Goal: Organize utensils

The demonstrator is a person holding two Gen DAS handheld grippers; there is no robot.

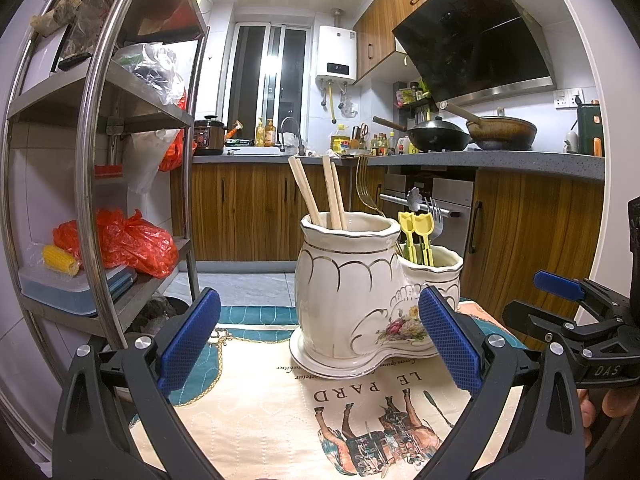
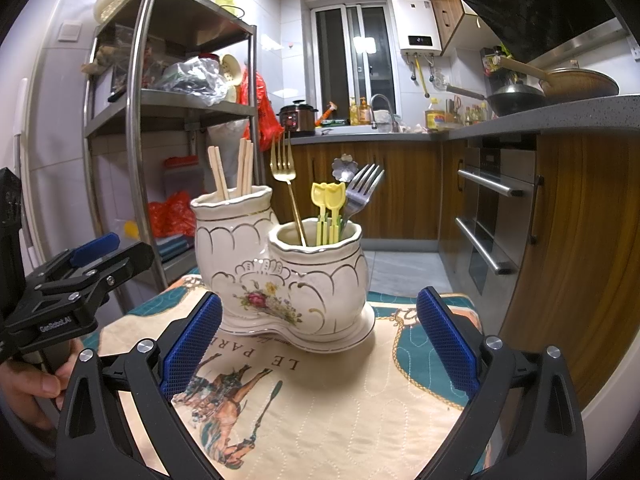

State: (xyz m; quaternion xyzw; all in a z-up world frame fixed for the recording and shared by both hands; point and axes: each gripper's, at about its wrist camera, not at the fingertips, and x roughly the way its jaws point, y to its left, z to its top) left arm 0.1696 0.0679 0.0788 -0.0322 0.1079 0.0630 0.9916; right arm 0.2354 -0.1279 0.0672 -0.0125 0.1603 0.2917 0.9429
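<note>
Looking from the left wrist, the left gripper (image 1: 320, 336) hangs spread wide and empty before the white gold-trimmed ceramic two-pot utensil holder (image 1: 360, 292) on a quilted cloth (image 1: 260, 412) printed "LE PARD"; wooden chopsticks (image 1: 332, 196) fill its taller pot. From the right wrist, the right gripper (image 2: 318, 344) gapes too; the other tool reads "GenRobot.AI". Yellow plastic picks (image 2: 328, 212) and a silver fork (image 2: 358, 192) occupy the shorter pot.

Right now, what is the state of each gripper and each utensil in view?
Left gripper: jaws open, empty.
Right gripper: jaws open, empty.
Wooden chopsticks: upright in the tall compartment.
Gold fork: leaning in the short compartment.
Silver fork: in the short compartment.
Yellow plastic picks: upright, short compartment.
</note>
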